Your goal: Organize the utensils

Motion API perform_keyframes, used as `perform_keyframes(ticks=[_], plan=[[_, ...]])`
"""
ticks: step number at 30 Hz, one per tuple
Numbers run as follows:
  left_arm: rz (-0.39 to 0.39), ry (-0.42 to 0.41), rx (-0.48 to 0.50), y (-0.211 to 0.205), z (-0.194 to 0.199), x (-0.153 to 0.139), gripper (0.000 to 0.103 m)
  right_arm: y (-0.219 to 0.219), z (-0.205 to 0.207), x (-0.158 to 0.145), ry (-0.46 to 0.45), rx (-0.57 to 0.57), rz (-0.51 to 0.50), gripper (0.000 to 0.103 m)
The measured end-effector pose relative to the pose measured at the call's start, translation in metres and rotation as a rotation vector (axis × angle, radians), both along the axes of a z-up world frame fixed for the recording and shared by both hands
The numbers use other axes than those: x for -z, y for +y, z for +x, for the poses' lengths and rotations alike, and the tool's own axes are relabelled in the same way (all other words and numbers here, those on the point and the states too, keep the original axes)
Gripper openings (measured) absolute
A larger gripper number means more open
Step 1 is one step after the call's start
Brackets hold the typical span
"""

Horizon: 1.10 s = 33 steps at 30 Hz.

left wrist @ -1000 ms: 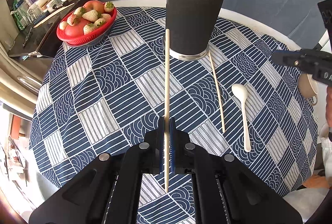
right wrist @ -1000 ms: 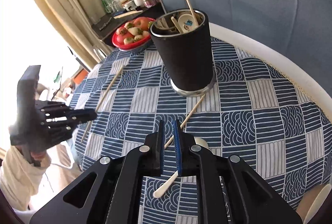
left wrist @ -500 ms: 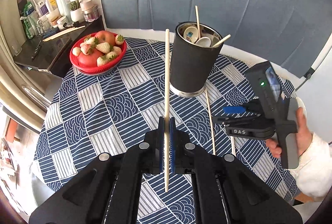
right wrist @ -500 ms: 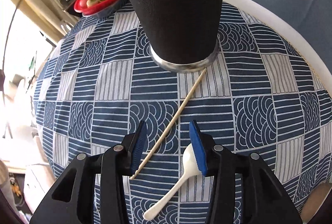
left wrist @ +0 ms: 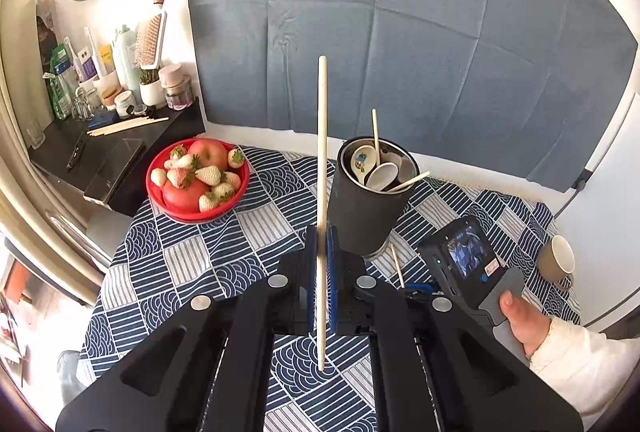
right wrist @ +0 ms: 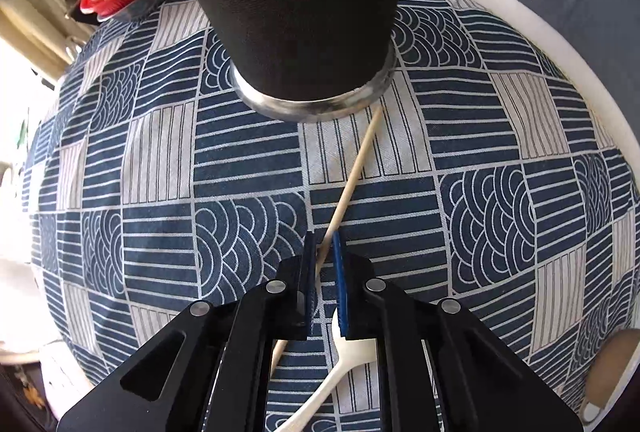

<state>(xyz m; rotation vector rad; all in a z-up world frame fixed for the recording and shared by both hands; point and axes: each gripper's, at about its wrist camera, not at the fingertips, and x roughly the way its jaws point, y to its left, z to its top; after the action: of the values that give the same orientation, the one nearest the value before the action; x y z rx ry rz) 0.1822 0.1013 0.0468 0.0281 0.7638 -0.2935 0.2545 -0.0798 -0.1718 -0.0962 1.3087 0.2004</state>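
Now the right gripper [right wrist: 323,252] straddles, nearly pressed together, a chopstick [right wrist: 352,176] whose length runs toward one o'clock; the left gripper [left wrist: 321,248] pinches another upright.

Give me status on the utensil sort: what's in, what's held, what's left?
Done: the black holder already contains two spoons and two chopsticks. In hand: the left claw is shut on a chopstick, lifted beside the holder. The right claw is nearly closed around the second chopstick on the tablecloth; grip unconfirmed. Left: that chopstick and the white spoon under the right claw.
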Motion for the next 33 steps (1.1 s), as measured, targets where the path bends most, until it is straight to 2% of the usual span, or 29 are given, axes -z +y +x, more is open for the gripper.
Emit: perform_keyframes(ticks=[4, 9, 20, 24, 27, 30, 31, 33], plan=[[-0.002, -0.011, 0.017, -0.003, 0.013, -0.005, 0.005, -0.023, -0.002, -0.006, 0.021, 0.058, 0.107, 0.005], [-0.029, -0.015, 0.052, -0.010, 0.032, -0.007, 0.005, -0.051, -0.011, -0.036, -0.040, 0.115, 0.171, 0.004], [-0.067, -0.010, 0.149, -0.039, 0.079, -0.007, 0.005, -0.096, -0.014, -0.125, -0.234, 0.176, 0.209, 0.000], [-0.078, -0.010, 0.176, -0.047, 0.093, -0.006, 0.005, -0.101, -0.010, -0.145, -0.284, 0.166, 0.203, 0.000], [-0.093, -0.011, 0.191, -0.050, 0.101, -0.004, 0.005, -0.101, -0.001, -0.137, -0.262, 0.171, 0.194, 0.004], [-0.111, -0.010, 0.197, -0.050, 0.109, -0.003, 0.005, -0.102, 0.008, -0.111, -0.195, 0.183, 0.168, 0.006], [-0.113, -0.010, 0.198, -0.049, 0.112, -0.002, 0.005, -0.102, 0.011, -0.100, -0.170, 0.184, 0.157, 0.009], [-0.124, -0.011, 0.204, -0.049, 0.117, 0.000, 0.005, -0.100, 0.015, -0.079, -0.131, 0.177, 0.130, 0.023]])
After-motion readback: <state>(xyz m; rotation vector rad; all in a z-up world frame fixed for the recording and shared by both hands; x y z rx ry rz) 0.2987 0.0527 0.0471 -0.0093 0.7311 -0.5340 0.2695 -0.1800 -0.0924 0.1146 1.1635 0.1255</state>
